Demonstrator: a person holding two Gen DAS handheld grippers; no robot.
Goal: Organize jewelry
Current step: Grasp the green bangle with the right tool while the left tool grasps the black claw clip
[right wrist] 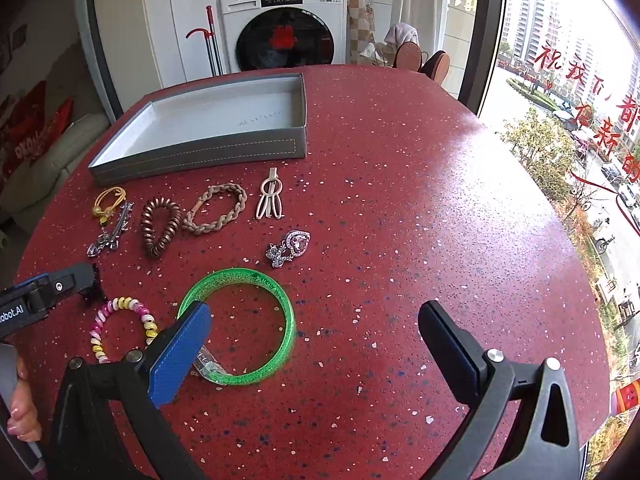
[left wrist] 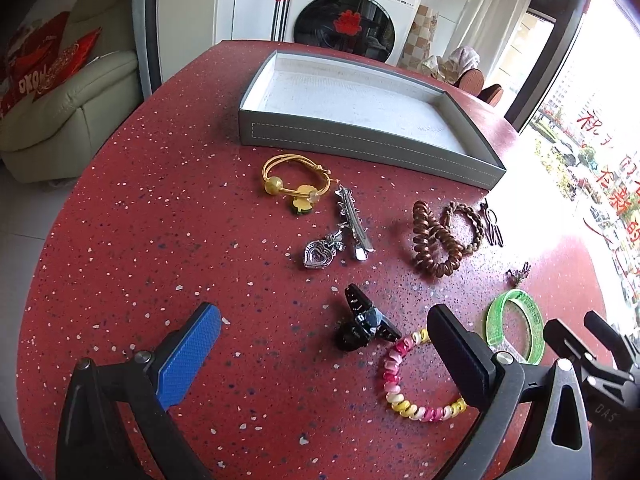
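Observation:
A grey tray (left wrist: 360,140) (right wrist: 200,156) with a white lining stands at the far side of the red table, nothing in it. Jewelry lies loose in front of it: a yellow bracelet (left wrist: 296,184), a silver clip (left wrist: 354,224), a heart pendant (left wrist: 318,254), a brown spiral tie (left wrist: 434,246) (right wrist: 160,226), a braided bracelet (right wrist: 218,208), a black claw clip (left wrist: 366,324), a pink-yellow spiral tie (left wrist: 416,380) (right wrist: 120,326), a green bangle (right wrist: 248,324) (left wrist: 516,324), a pink heart brooch (right wrist: 290,246), a pale hairpin (right wrist: 270,198). My left gripper (left wrist: 324,344) is open around the black clip. My right gripper (right wrist: 316,340) is open over the bangle.
The round red speckled table (right wrist: 400,200) drops off on all sides. A washing machine (right wrist: 280,28) and a mop stand behind it, a sofa (left wrist: 68,100) to the left, a window (right wrist: 580,120) to the right. The left gripper's body (right wrist: 40,292) shows in the right wrist view.

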